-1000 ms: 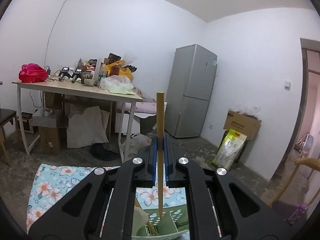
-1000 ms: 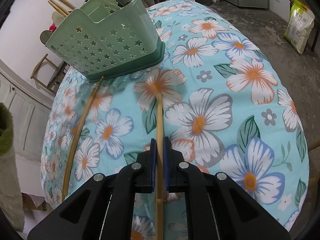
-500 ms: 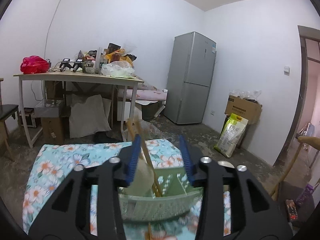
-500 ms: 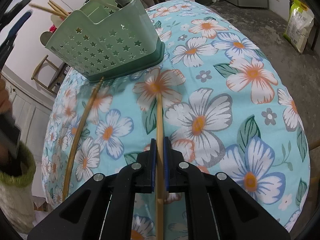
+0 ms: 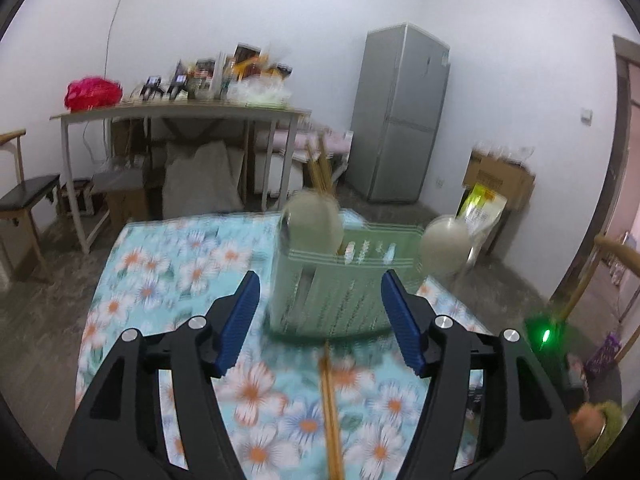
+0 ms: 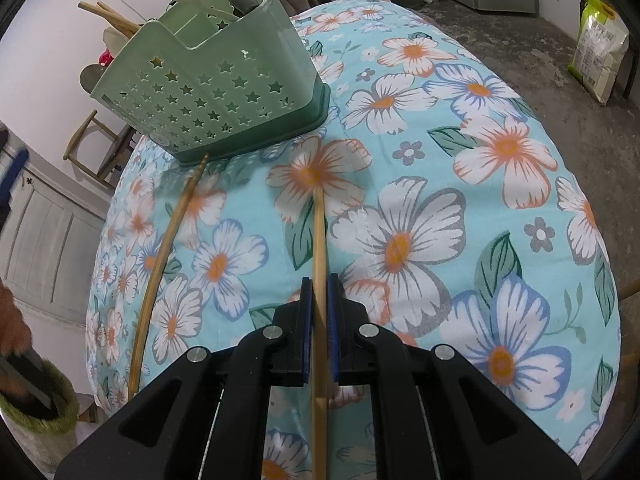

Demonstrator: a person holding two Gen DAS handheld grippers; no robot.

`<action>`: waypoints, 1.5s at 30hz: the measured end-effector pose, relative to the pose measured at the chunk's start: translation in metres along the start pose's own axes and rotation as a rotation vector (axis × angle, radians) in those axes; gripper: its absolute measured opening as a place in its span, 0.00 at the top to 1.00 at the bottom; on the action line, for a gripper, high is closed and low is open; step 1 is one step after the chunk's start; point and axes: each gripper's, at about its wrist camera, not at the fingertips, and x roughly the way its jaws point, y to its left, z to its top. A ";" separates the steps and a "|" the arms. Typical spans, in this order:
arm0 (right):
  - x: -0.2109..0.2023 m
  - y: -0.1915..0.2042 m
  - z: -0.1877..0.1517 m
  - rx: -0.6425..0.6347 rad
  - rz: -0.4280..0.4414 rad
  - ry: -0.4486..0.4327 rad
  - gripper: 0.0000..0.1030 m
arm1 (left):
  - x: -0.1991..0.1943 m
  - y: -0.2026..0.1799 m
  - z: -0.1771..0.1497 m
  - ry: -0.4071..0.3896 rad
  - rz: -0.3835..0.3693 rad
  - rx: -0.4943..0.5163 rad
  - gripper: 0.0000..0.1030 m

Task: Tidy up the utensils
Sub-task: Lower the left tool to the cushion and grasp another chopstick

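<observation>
A pale green star-punched utensil caddy (image 5: 340, 292) stands on the flowered tablecloth (image 5: 168, 272). It holds chopsticks (image 5: 320, 172) and two pale spoons (image 5: 312, 228). My left gripper (image 5: 319, 284) faces the caddy from a short way off. Its jaws are opening with nothing pressed between the pads. A loose chopstick (image 5: 330, 412) lies on the cloth below the gap, its tip at the caddy's base. My right gripper (image 6: 319, 280) is shut on another chopstick (image 6: 319, 236) that rests on the cloth and points toward the caddy (image 6: 208, 100). The loose chopstick (image 6: 168, 248) lies to its left.
A person's hand in a green cuff (image 6: 36, 412) shows at the lower left. Beyond the cloth are a cluttered table (image 5: 180, 112), a grey fridge (image 5: 400, 116), a dark chair (image 5: 24, 196), a cardboard box (image 5: 500, 176) and a sack (image 6: 600, 48) on the floor.
The left gripper let go of its chopstick over the caddy, opened wide, then sank and drew back from the caddy. The right gripper and its chopstick have not moved.
</observation>
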 end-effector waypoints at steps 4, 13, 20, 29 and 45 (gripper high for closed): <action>0.001 0.001 0.003 -0.005 -0.004 -0.001 0.92 | 0.005 0.007 -0.024 0.085 0.022 -0.014 0.42; 0.005 0.004 0.008 -0.018 -0.016 -0.013 0.92 | 0.011 0.007 -0.052 0.178 0.058 -0.006 0.42; 0.007 0.006 0.009 -0.031 -0.026 -0.026 0.93 | 0.023 0.001 -0.059 0.239 0.021 0.008 0.43; 0.007 0.006 0.008 -0.030 -0.024 -0.028 0.93 | 0.062 -0.001 -0.087 0.427 -0.071 -0.050 0.72; 0.007 0.006 0.008 -0.028 -0.021 -0.028 0.93 | 0.089 0.011 -0.097 0.504 -0.066 -0.089 0.94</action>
